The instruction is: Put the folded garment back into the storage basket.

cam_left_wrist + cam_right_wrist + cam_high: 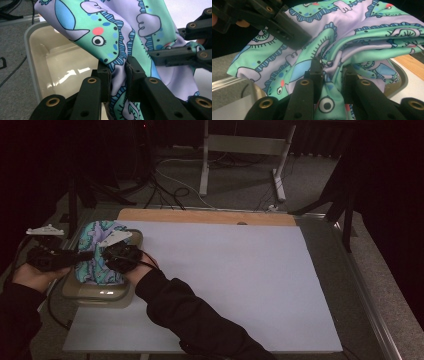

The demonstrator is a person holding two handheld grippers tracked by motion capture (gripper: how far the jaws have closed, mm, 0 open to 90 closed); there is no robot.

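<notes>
Cloth printed with green and lilac dinosaurs is what we are handling; it is bunched over the beige tub sitting at the table's nine o'clock edge. We are clamping a fold of it in the left gripper, with the tub's glossy inside lying at ten o'clock of those jaws. We are pinching another fold in the right gripper, with the left gripper's jaws biting the fabric at eleven o'clock. From above, both hands are meeting over the tub.
</notes>
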